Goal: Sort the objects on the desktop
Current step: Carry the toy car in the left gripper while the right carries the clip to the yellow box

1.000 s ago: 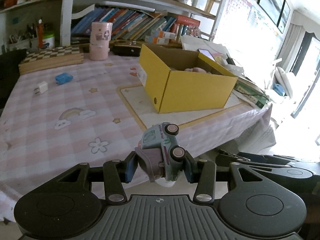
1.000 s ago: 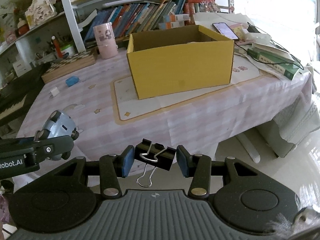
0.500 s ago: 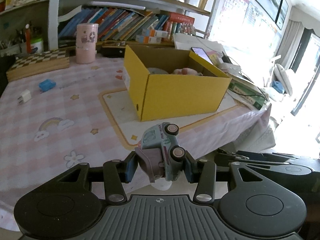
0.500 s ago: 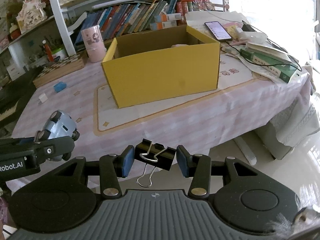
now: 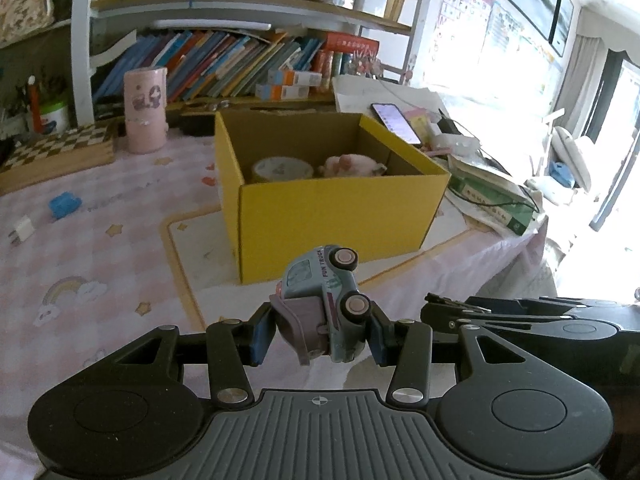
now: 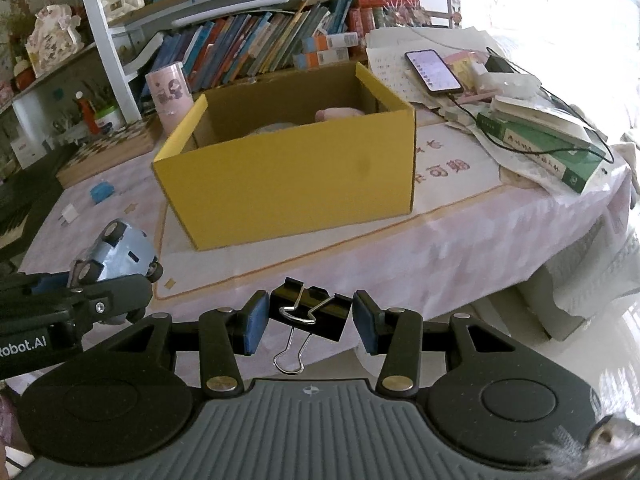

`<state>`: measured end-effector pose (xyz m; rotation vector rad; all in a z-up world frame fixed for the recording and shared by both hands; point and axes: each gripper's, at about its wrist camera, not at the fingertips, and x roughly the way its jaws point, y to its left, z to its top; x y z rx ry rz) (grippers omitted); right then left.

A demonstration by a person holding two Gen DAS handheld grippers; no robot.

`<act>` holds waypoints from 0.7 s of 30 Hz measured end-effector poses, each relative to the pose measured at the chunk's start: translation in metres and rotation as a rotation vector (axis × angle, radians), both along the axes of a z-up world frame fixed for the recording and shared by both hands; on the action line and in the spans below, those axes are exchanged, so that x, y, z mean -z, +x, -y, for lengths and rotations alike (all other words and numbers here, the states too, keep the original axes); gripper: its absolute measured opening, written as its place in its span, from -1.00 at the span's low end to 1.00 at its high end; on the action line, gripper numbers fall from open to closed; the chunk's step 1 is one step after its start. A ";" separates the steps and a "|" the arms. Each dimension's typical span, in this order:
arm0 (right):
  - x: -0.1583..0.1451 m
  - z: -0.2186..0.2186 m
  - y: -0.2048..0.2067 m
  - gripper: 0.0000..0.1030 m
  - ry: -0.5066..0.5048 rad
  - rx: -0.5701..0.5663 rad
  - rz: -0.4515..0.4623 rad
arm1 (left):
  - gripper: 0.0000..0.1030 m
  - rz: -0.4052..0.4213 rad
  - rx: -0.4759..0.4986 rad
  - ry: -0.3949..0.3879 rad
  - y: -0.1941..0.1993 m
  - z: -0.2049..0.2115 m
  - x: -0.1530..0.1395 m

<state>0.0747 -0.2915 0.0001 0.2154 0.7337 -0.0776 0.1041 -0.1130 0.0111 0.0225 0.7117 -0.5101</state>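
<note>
Toy truck (image 5: 326, 308): pale blue, lettered "FUN TRUCK", turned on its side with wheels facing right, clamped between the left gripper (image 5: 318, 336) fingers, held above the tabletop's near edge in front of the box.
Binder clip (image 6: 310, 312): black with wire handles, one handle hanging down, pinched by the right gripper (image 6: 306, 324) fingers, held off the tabletop's front edge.
Yellow box (image 5: 332, 208): open-topped cardboard, standing on a white mat on the tabletop (image 5: 100, 248); inside lie a tape roll (image 5: 282, 170) and a pink soft item (image 5: 350, 164).
Tabletop extras: blue eraser (image 5: 64, 206) and white plug (image 5: 20, 232) at left, well apart from the box; pink cup (image 5: 145, 110) and checkered board (image 5: 56, 148) behind.
Right side: phone (image 6: 434, 70) and green book (image 6: 540, 148) beside the box.
</note>
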 end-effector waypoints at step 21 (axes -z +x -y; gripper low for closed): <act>-0.039 0.067 0.055 -0.16 -0.025 -0.088 0.131 | -0.11 0.158 -0.050 0.019 0.041 0.061 -0.032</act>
